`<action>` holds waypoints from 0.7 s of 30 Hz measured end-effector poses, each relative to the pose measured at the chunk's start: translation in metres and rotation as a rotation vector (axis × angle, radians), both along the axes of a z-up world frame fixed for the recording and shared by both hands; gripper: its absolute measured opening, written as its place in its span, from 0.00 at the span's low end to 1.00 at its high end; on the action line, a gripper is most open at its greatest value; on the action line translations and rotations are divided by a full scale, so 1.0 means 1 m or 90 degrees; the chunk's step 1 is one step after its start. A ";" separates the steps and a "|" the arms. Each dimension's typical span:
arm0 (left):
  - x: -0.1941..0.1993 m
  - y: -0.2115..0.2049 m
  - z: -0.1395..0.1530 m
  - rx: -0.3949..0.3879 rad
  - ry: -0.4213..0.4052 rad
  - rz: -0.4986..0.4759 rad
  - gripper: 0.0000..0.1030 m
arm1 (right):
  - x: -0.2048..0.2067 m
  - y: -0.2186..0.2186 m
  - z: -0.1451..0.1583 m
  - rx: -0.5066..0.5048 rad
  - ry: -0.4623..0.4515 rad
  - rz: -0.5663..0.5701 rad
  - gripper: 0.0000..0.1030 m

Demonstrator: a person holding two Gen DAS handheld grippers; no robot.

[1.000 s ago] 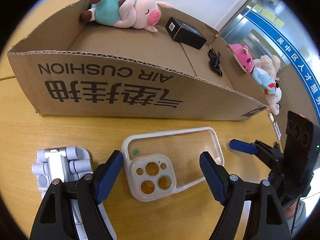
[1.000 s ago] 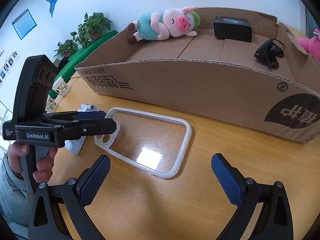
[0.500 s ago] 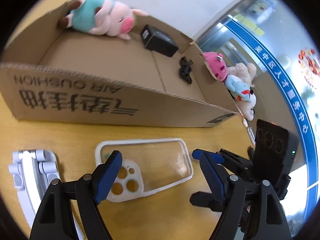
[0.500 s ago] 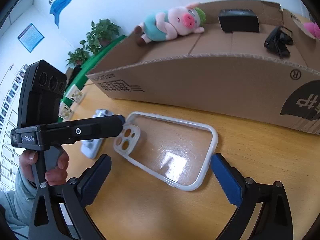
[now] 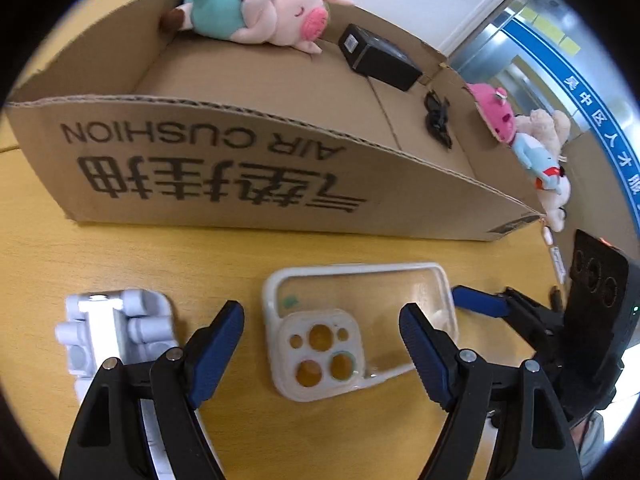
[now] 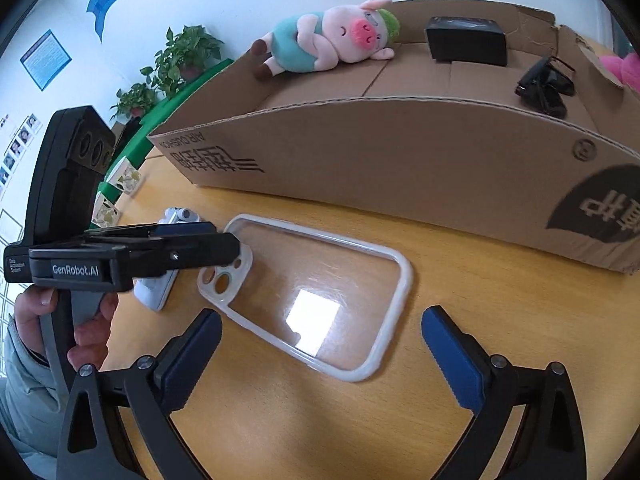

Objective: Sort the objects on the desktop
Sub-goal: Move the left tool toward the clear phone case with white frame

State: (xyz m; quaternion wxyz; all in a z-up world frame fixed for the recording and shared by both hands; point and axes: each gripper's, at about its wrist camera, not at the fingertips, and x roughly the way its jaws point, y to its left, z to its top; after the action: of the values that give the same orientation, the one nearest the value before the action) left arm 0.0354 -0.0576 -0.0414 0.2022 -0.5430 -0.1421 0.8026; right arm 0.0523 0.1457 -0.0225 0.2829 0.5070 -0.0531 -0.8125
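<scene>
Clear phone case [image 5: 352, 328] flat on wooden table [image 5: 120, 264], in front of cardboard box [image 5: 224, 160], camera cutouts toward left gripper [image 5: 322, 340]. Left gripper above it, jaws wide apart, nothing held. Right gripper [image 6: 320, 344] likewise spread — empty, near case's other end. White folding stand [image 5: 112, 324] beside case. Box holds pig plush [image 5: 256, 12], black box [image 5: 378, 58], sunglasses [image 5: 438, 122].
</scene>
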 end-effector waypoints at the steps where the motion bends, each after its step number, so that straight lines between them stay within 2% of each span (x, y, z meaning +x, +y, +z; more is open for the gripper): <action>1: 0.001 0.002 -0.001 0.008 -0.003 -0.003 0.78 | 0.000 -0.004 0.000 -0.005 -0.002 0.007 1.00; 4: 0.003 0.004 0.001 -0.004 0.014 0.001 0.78 | 0.001 -0.011 0.000 -0.001 0.003 0.012 1.00; 8: 0.009 0.000 0.013 0.038 0.047 0.009 0.78 | 0.006 -0.006 0.003 -0.023 0.010 0.006 1.00; 13: 0.016 0.005 0.032 0.053 0.094 -0.008 0.78 | 0.016 0.003 0.021 -0.044 0.056 -0.004 1.00; 19: 0.021 0.008 0.037 0.082 0.109 -0.026 0.78 | 0.034 0.018 0.041 -0.075 0.115 -0.016 1.00; 21: 0.024 0.009 0.034 0.095 0.104 -0.037 0.78 | 0.039 0.021 0.040 -0.074 0.116 -0.013 1.00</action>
State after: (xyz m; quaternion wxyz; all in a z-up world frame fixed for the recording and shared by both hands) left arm 0.0596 -0.0482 -0.0069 0.2762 -0.4630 -0.1685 0.8252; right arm 0.0909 0.1668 0.0178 0.3069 0.4130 -0.0793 -0.8538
